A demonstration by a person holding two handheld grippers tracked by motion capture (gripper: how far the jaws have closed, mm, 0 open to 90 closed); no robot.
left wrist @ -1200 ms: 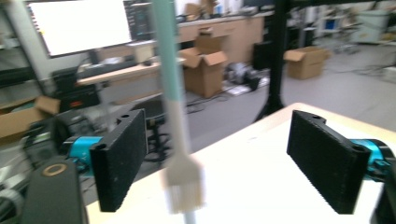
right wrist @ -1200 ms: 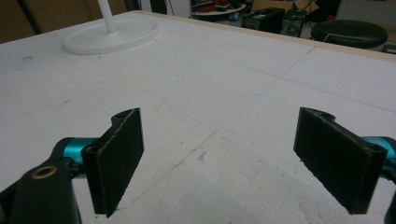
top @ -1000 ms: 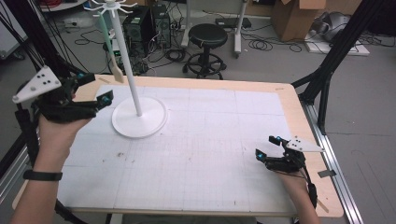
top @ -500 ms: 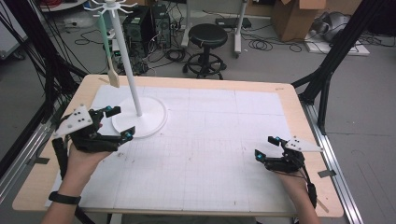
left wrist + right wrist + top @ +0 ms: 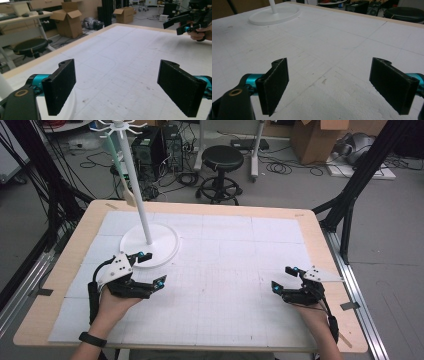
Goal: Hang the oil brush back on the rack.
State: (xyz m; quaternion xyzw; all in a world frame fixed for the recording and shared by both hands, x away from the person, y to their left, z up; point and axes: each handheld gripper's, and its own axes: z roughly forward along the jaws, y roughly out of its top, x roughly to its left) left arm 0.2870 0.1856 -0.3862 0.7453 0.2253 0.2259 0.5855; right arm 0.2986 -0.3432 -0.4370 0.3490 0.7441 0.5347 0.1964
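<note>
Two tongs are at work: the left tongs (image 5: 150, 269) and the right tongs (image 5: 285, 278), each held in one hand low over the worktop (image 5: 235, 270). Both stand wide open with nothing between their jaws, as the two gripper views show plainly. The left pair has just been opening a little further.

One white stand (image 5: 142, 200) rises from a round base (image 5: 165, 247) at the left rear of the worktop; the left tongs hover just beside that base, on its near side, one jaw tip over its rim. The right tongs are well apart from it, near the right front.

The stand's top is cut off by the frame edge — only a few hooks show. A pale wooden thing (image 5: 129, 196) hangs beside the pole; what it is cannot be made out.

The worktop is a white gridded sheet, scuffed, with a wooden border. Behind it: one black stool (image 5: 222, 160), cardboard boxes (image 5: 320, 140), cables on a grey floor, black frame struts.
</note>
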